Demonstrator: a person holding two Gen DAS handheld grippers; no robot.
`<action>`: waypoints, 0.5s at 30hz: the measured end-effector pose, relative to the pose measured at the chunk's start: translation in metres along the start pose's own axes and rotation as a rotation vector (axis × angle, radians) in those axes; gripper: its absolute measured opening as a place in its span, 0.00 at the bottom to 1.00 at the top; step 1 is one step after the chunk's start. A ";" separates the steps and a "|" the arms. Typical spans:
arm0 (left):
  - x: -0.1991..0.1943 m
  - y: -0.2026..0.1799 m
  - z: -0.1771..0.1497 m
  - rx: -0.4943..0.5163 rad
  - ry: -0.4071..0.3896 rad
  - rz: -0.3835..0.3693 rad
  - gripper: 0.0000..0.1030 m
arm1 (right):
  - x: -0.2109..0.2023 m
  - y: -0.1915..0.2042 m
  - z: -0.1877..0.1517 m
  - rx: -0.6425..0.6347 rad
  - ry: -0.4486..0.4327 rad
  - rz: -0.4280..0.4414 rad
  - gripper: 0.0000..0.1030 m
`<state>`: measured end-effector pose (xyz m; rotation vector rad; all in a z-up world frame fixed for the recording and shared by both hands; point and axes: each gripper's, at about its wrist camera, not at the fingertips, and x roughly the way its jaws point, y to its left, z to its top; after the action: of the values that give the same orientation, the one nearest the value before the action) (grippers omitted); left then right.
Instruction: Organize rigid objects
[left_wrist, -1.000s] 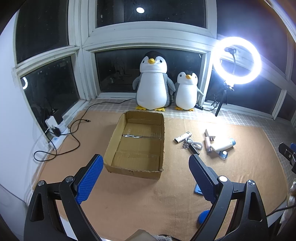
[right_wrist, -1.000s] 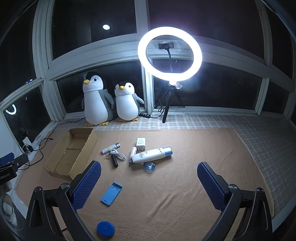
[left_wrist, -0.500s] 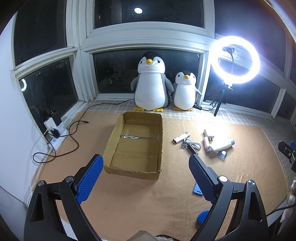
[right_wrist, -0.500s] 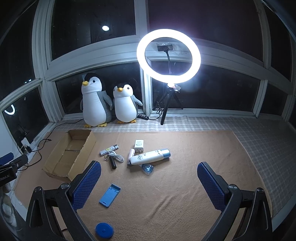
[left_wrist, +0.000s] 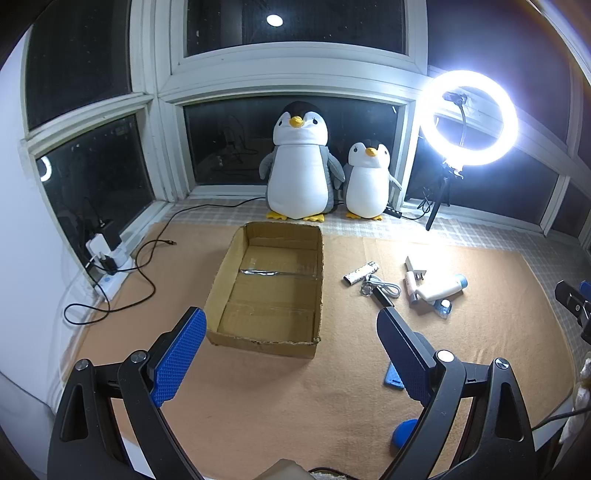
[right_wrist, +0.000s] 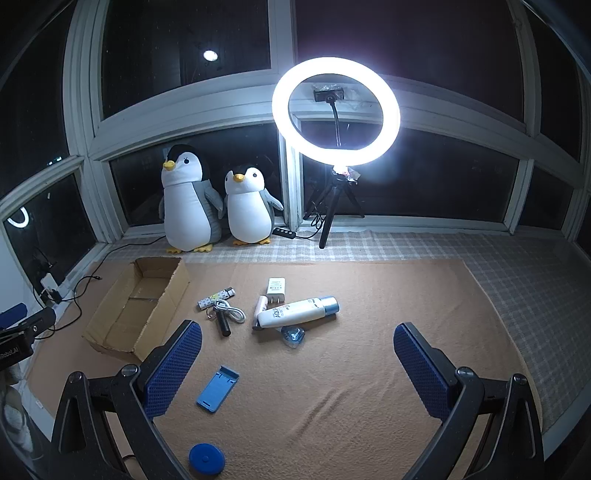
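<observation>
On the tan mat (right_wrist: 332, 387), both tongs are hovering spread wide with nothing between the pads. Left tongs (left_wrist: 291, 354) are pointing toward the cardboard box (left_wrist: 269, 288), which is sitting open-topped at 12 o'clock from them, inside looking bare apart from tape. Right tongs (right_wrist: 297, 365) are hanging over bare mat, items lying ahead at 11 to 12 o'clock.

Item cluster is lying right of the box, apart from it: patterned lighter (right_wrist: 216, 298) nearest the box, white coiled cable (right_wrist: 231, 310) touching a black cylindrical stick (right_wrist: 222, 325), white plug adapter (right_wrist: 276, 290), small pink-white tube (right_wrist: 260, 310), white lotion bottle with blue cap (right_wrist: 299, 312) lying on its side just beside the tube, small clear-blue piece (right_wrist: 293, 335) just under the bottle at 6 o'clock. Blue phone stand (right_wrist: 217, 387) is lying alone nearer the right tongs, by the left pad. Round blue disc (right_wrist: 207, 458) is sitting at the bottom edge, 7 o'clock.

Two penguin plushies, large (left_wrist: 299, 162) and small (left_wrist: 367, 181), are standing against the window behind the box. Ring light (right_wrist: 336, 110) on a tripod is glowing at 1 o'clock. Black cords (left_wrist: 122, 280) are trailing at 9 o'clock from the box.
</observation>
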<state>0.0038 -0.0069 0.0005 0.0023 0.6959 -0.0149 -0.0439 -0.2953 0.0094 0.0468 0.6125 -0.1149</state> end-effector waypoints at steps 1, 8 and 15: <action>0.000 0.000 0.000 0.000 0.001 0.000 0.92 | 0.001 0.000 0.000 0.001 0.001 -0.001 1.00; 0.000 -0.001 0.000 0.000 0.001 0.001 0.91 | 0.000 0.000 0.000 0.000 0.001 -0.001 1.00; 0.001 -0.001 -0.001 0.001 0.002 0.002 0.91 | 0.001 -0.001 -0.001 -0.001 0.003 0.001 1.00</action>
<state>0.0037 -0.0082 -0.0004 0.0035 0.6977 -0.0135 -0.0441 -0.2961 0.0079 0.0459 0.6158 -0.1140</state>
